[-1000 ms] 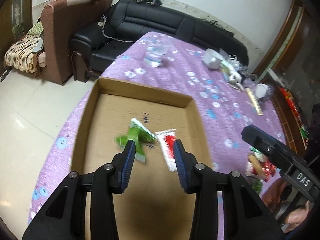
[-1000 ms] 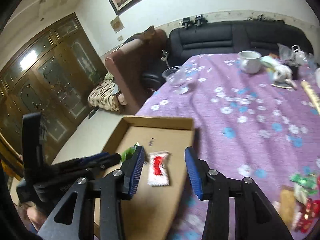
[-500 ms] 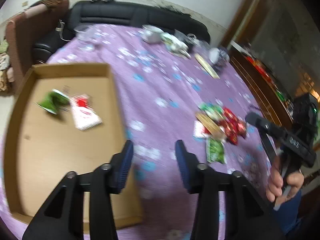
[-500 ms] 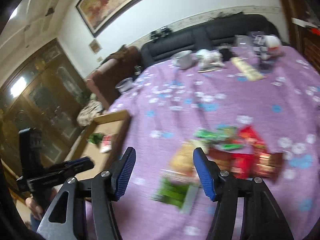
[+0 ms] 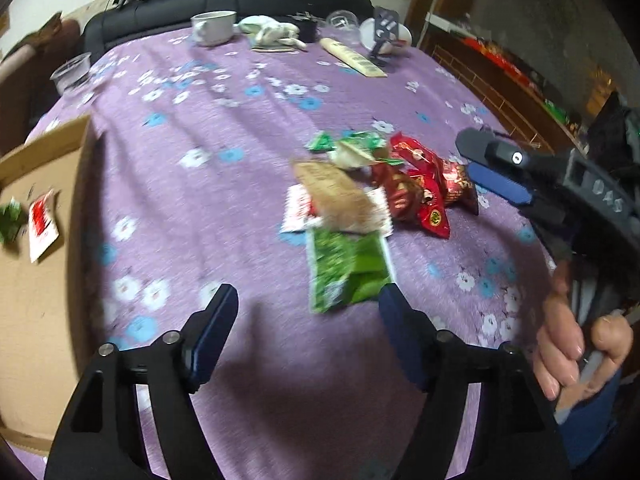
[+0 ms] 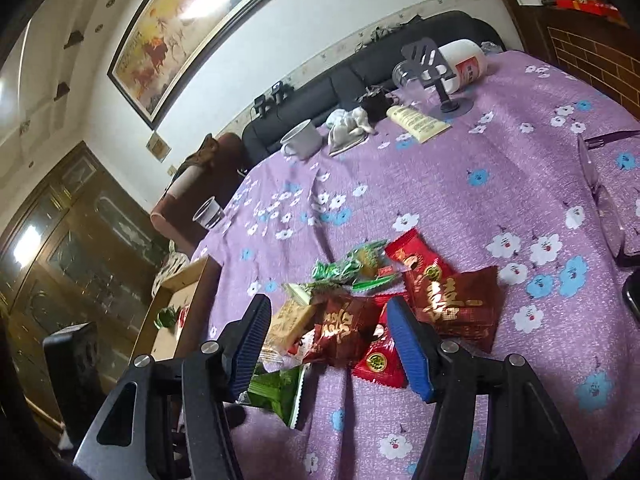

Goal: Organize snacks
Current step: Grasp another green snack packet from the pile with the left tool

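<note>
A pile of snack packets lies on the purple flowered cloth: red ones [image 5: 416, 188], a brown one [image 5: 336, 196] and a large green one [image 5: 348, 272]. My left gripper [image 5: 308, 304] hovers just short of the green packet with its jaws opening and nothing touching the pads. My right gripper [image 6: 328, 316] stands open over the pile. A dark red packet [image 6: 344, 332] lies between its fingers, and the pads are not pressing on it. The cardboard box [image 5: 40, 300] at the left holds a red-and-white packet [image 5: 42, 224] and a green packet [image 5: 10, 224].
At the table's far end stand a white mug [image 5: 212, 26], a clear plastic cup [image 5: 72, 72], a phone stand [image 6: 436, 76], a white bottle [image 6: 468, 62] and a cream tube [image 6: 418, 122]. Spectacles [image 6: 600, 200] lie at the right. A black sofa [image 5: 224, 0] stands behind.
Both grippers swung right from above the box to the snack pile and came lower. Both jaws widened. The two packets stay lying in the box.
</note>
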Tool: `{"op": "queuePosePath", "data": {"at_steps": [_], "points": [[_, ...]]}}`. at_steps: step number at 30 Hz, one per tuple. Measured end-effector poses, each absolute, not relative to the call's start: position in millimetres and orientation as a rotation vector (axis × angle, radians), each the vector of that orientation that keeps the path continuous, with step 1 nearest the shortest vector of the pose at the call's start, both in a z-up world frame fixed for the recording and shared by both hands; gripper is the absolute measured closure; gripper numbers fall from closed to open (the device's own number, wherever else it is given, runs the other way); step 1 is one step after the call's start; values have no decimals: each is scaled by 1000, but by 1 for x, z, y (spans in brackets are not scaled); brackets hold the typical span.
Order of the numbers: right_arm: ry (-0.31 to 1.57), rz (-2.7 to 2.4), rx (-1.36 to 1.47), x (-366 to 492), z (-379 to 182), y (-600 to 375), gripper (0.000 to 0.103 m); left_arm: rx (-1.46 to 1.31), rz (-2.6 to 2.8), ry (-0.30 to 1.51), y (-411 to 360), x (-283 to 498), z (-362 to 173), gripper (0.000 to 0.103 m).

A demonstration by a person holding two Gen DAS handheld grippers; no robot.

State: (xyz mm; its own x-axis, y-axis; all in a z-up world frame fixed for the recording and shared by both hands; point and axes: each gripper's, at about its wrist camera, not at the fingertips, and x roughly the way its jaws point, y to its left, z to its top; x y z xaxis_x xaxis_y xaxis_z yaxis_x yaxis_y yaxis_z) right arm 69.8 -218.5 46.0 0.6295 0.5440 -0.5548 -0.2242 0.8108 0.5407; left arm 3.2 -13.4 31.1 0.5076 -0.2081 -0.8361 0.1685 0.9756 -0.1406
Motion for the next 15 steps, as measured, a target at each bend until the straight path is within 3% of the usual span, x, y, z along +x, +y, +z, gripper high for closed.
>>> {"op": "queuePosePath", "data": {"at_steps": [5, 6, 7, 8, 10, 12, 15], "points": [[802, 417, 443, 72, 41, -222, 42, 36, -200, 1038, -40, 18, 14, 31], [810, 399, 431, 72, 39, -223, 54, 45, -202, 1032, -43, 19, 12, 31], [817, 388, 423, 72, 37, -224, 73, 47, -202, 1022, -45, 21, 10, 31], [840, 376, 414, 74, 34, -223, 79, 48, -195, 1006, -46, 21, 9, 32], [867, 369, 412, 77, 29, -223, 81, 59, -185, 972, -44, 20, 9, 50], [888, 356, 393, 78, 25, -221, 80, 55, -180, 945, -41, 20, 10, 61], [902, 341, 355, 79, 22, -215, 77, 9, -198, 915, -30, 21, 10, 62]]}}
